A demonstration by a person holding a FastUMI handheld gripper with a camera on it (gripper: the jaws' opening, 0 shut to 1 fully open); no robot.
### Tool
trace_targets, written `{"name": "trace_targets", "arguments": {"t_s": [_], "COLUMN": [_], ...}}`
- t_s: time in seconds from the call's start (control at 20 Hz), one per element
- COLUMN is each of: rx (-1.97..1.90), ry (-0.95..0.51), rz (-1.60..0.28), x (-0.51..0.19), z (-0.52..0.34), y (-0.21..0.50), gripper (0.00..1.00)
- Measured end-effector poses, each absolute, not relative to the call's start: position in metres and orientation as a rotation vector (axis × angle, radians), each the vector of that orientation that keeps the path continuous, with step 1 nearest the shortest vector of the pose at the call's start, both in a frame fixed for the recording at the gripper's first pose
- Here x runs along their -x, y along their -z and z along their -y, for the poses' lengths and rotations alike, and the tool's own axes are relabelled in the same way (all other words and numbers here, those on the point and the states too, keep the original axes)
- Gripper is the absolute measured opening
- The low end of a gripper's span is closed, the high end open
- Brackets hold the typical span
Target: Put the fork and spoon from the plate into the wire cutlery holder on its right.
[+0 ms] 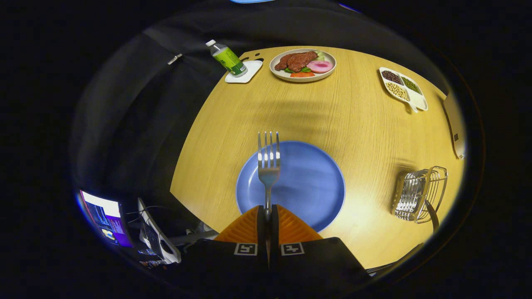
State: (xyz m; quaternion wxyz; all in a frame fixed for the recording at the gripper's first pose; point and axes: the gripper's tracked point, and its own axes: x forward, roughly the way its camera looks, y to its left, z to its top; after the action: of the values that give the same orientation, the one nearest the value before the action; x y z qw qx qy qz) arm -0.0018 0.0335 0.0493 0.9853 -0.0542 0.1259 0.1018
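Above the blue plate [309, 187], claw [268, 216] pinching fork [268, 166] by its handle, tines ahead. Wire cutlery holder [417, 193] well right. Could pivot or slip during the swing across: thin, narrow grip.

A staged dining booth: a round wooden table [365, 137] carries a plate of fake food [302, 65] at twelve o'clock, a bean tray [404, 88] at two, monitor [106, 218] at eight.
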Motion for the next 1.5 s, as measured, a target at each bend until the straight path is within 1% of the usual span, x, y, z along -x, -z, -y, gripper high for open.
{"name": "trace_targets", "arguments": {"t_s": [0.3, 0.55, 0.85, 1.2, 1.5], "rx": [0.069, 0.066, 0.077, 0.159, 0.255], "ry": [-0.24, -0.204, -0.119, -0.023, 0.047], "rz": [-0.233, -0.218, -0.248, -0.372, -0.558], "x": [0.048, 0.087, 0.127, 0.14, 0.122], "z": [-0.011, 0.047, 0.119, 0.172, 0.203], "y": [-0.065, -0.085, -0.102, -0.103, -0.091], "gripper": [0.06, 0.06, 0.06, 0.06, 0.06]}}
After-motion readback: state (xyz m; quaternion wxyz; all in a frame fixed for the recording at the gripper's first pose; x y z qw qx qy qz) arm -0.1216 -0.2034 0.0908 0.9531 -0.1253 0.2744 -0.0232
